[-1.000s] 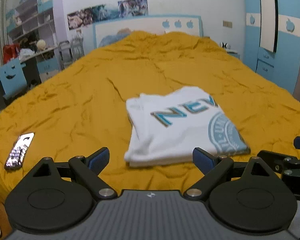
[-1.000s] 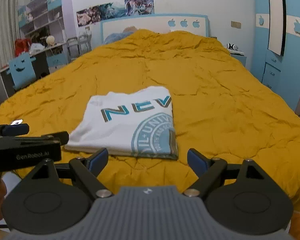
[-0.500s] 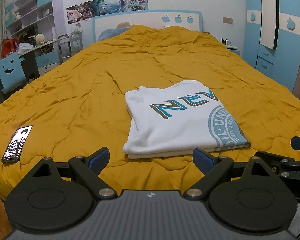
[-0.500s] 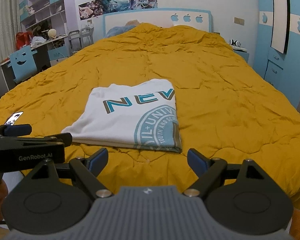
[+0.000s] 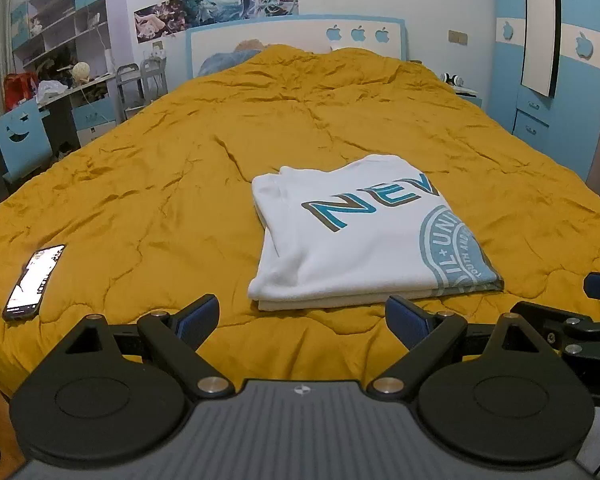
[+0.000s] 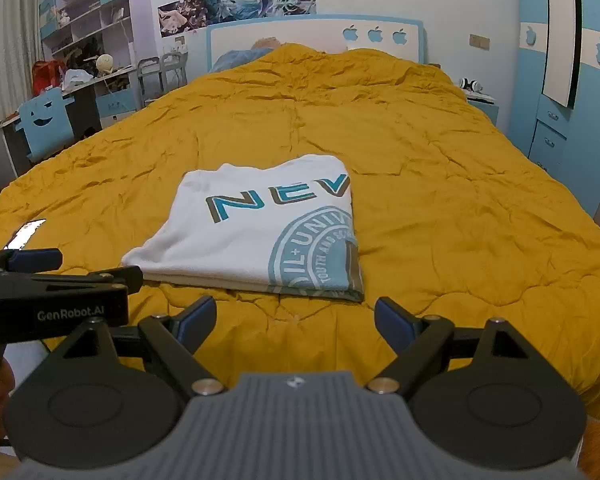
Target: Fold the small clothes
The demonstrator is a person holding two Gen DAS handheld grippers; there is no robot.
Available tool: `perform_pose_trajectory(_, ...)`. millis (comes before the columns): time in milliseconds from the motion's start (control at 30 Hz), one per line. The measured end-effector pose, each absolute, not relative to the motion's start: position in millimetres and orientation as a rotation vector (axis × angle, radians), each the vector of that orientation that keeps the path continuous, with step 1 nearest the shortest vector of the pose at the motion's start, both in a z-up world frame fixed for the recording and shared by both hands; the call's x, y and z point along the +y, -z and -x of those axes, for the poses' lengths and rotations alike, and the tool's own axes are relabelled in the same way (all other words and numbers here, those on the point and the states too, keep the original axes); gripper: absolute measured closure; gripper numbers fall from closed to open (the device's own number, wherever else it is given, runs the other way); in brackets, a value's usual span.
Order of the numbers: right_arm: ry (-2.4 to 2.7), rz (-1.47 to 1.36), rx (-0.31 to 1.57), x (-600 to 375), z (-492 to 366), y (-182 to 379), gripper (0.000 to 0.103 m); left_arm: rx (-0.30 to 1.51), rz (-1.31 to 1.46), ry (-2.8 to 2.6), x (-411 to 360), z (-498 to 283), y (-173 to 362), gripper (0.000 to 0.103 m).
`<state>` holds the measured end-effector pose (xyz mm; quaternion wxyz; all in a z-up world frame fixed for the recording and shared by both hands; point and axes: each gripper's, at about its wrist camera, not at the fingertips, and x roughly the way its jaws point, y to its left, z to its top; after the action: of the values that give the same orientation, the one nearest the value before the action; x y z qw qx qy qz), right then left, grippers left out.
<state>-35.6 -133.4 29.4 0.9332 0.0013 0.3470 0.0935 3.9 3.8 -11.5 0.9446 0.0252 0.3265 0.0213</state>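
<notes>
Folded shirt [image 5: 364, 236] laid flat at frame centre on quilt [image 5: 180, 168], left gripper [image 5: 302, 316] and right gripper [image 6: 290, 316] held spread and empty at lower frame, phone [image 5: 34, 282] seen at lower left.

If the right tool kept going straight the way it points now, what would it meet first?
Most likely the near edge of the folded white T-shirt on the yellow bedspread. The right tool is open and empty, with only bare bedspread before it, though depth is hard to judge.

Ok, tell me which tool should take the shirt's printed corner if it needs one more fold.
Probably right. The right tool is open, with the shirt and its printed near corner just ahead. The left tool, also open, faces the plain white corner, nearer the phone.
</notes>
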Motion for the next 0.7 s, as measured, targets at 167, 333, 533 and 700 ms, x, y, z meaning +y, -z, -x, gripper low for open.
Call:
perform_pose_trajectory(167, -0.192, -0.003, 0.712, -133.7, 34.4, -28.6, 0.021, 0.666, -0.052, -0.043, 3.0, -4.2, 11.1, 0.000)
perform_pose_trajectory(333, -0.192, -0.003, 0.710, -133.6, 34.2, -27.9, 0.021, 0.667, -0.052, -0.041, 3.7, -4.5, 11.2, 0.000)
perform_pose_trajectory(533, -0.191, -0.003, 0.710, -133.7, 34.2, -27.4, 0.021, 0.666, -0.052, -0.041, 3.8, -4.3, 11.3, 0.000)
perform_pose_trajectory(700, -0.191, -0.003, 0.710, -133.5, 34.3, -27.3, 0.021, 0.668, -0.052, -0.042, 3.8, -4.2, 11.3, 0.000)
